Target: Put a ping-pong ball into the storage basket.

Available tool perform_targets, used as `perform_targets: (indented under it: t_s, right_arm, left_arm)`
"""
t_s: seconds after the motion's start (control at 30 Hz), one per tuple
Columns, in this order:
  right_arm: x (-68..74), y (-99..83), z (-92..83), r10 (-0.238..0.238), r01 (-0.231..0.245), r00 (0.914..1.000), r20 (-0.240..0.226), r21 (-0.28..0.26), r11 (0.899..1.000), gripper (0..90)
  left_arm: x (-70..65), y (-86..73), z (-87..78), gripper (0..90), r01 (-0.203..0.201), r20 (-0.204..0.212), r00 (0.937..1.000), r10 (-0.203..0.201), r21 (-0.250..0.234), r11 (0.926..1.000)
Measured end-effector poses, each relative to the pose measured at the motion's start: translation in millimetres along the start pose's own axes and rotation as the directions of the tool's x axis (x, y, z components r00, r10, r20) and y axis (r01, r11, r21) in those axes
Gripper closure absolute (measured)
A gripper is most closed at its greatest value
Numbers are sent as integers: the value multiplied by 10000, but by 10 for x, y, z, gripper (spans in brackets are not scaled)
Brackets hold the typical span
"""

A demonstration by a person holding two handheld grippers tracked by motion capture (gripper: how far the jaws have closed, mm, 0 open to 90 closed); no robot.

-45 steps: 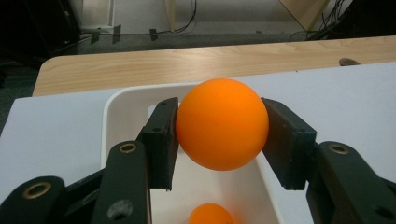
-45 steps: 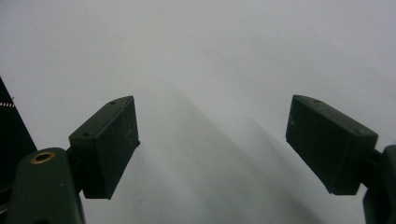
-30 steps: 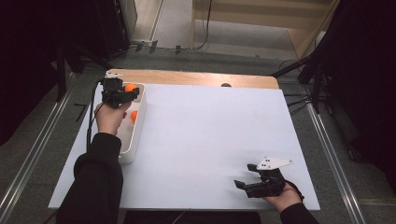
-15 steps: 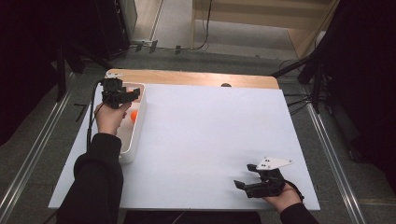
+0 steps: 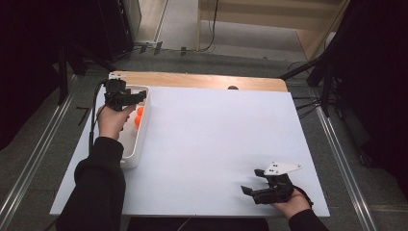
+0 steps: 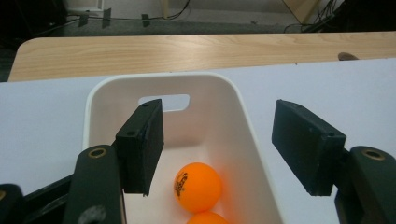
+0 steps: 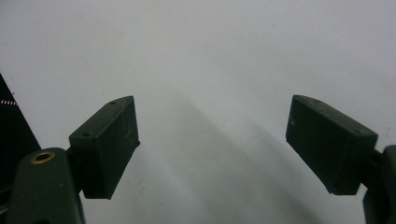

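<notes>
Left claw (image 5: 126,97): above the far end of the white bin (image 5: 144,126), at the left edge of the surface (image 5: 216,144); jaws have just been opening, nothing between them, pads apart and bare in the left gripper view (image 6: 219,140).
Right claw (image 5: 262,187): low over the near right corner of the surface, well apart from the bin; jaws wide, empty, bare white sheet between the pads (image 7: 212,144).
Orange balls: two visible inside the bin; upper ball (image 6: 197,187) lying on the bin floor, second ball (image 6: 205,218) just beside it toward the camera, cut by the frame edge. In the high view, both (image 5: 139,115) just right of the left hand (image 5: 113,120).
Bearing from left claw: balls below the jaw line and slightly nearer the hand than the pads; roughly centred between the pads.
Bin long axis: running from near edge to far edge of the surface, parallel to the left edge; handle slot (image 6: 164,102) in the far wall.
Nearer hand: left, directly over the bin; right hand at the opposite corner.
Judgement: release into the bin appears complete; next move likely a withdrawal upward, clear of the bin rim.
</notes>
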State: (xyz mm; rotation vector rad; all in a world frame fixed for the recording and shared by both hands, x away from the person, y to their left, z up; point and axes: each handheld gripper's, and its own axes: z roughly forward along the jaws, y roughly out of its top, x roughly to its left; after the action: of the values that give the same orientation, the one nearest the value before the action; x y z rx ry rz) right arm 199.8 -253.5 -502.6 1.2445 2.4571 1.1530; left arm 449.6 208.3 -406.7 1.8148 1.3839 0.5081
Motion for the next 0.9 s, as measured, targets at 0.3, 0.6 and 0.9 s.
perform_targets:
  t_s: [0.3,0.6,0.9]
  right_arm:
    - [3,10,12,1,-1,10000,-20,9,10000,156]
    - [4,31,35,-97,97,9999,-52,102,9999,156]
    - [4,47,50,-164,165,9998,-65,82,9998,156]
  left_arm:
    - [-95,39,-62,346,65,1112,9938,-67,20,10000]
    - [-280,51,-104,345,-528,1644,9852,493,168,9985]
    - [-389,56,-157,344,-728,2167,9739,677,158,9972]
